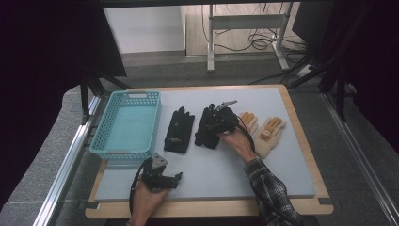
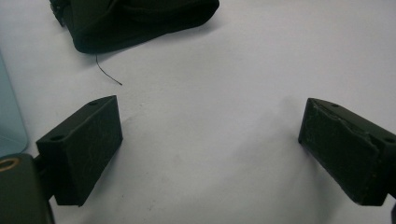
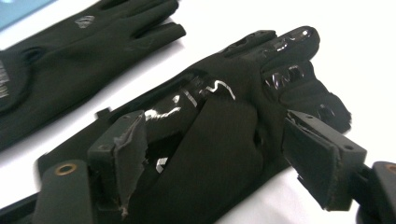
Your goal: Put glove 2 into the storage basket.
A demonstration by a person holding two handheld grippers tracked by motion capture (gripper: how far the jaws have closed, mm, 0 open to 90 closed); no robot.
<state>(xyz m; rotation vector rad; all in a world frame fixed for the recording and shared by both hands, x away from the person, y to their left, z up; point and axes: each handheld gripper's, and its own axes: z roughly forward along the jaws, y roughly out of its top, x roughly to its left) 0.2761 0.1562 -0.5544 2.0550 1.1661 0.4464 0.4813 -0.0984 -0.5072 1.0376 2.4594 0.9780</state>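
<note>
Four gloves lie on the counter (image 1: 282, 179) and I've got my right claw (image 3: 219, 158) hanging right over the second black glove (image 3: 224, 140), jaws spread wide, the glove lying between and below them with neither pad pressing on it yet. Just past that claw, off to its left, lies the first black glove (image 3: 70, 60), flat and apart from its partner; on the far side of my hand are the two tan gloves (image 1: 263, 129). My left claw (image 2: 210, 149) waits low over bare counter, jaws spread and holding nothing, with the edge of a black glove ahead of it and the blue basket (image 1: 101, 141) just to its left. Now the risks as I judge them: the left pad's facing (image 3: 128, 158) is torn and curling, so a pinch could slip on this slick, shiny-printed fabric. The glove is folded over on itself, so closing now may catch only the top layer, and the rest would dangle or drop on the way to the basket. Come in too shallow and I'd just drag it into its neighbour.
</note>
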